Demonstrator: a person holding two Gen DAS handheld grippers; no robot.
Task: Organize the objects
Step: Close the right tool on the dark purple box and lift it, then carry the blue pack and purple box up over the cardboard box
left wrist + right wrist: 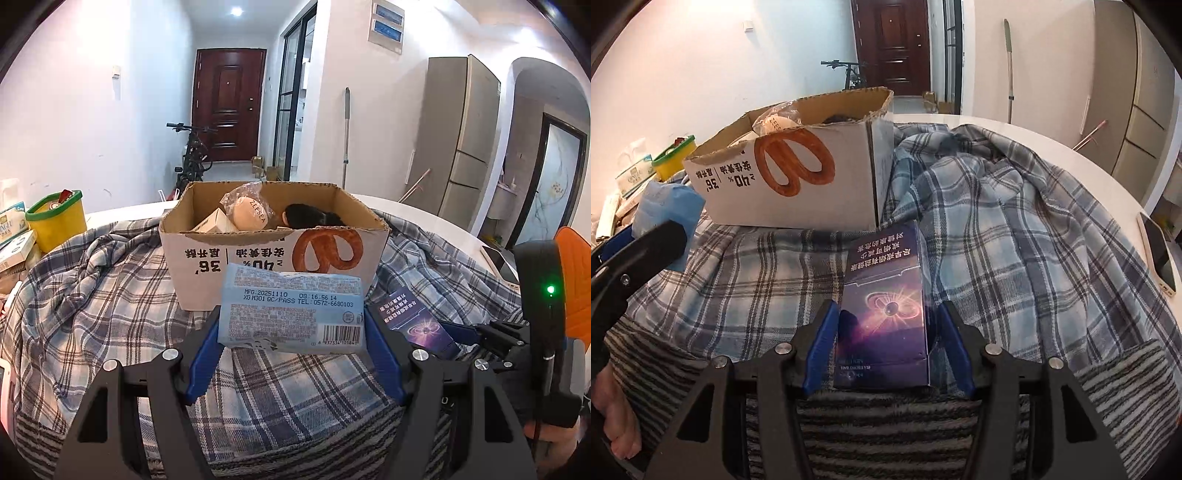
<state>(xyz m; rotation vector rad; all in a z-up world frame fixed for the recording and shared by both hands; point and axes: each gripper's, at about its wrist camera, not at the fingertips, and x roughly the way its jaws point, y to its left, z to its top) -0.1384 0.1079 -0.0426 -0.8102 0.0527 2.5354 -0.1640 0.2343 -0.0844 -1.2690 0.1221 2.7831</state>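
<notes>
Inside the open brown cardboard box [275, 242], 3 items already lie, while the left gripper [291, 328] clamps a pale-blue tissue pack [291, 310] and the right gripper [886, 325] loosely brackets a dark-purple carton [884, 306], both unboxed.

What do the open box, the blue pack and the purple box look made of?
Open box: corrugated cardboard, matt print, torn fluted rim. Blue pack: apparently soft plastic film, wrinkled with slight sheen. Purple box: probably thin card, glossy, sharp edges.
</notes>
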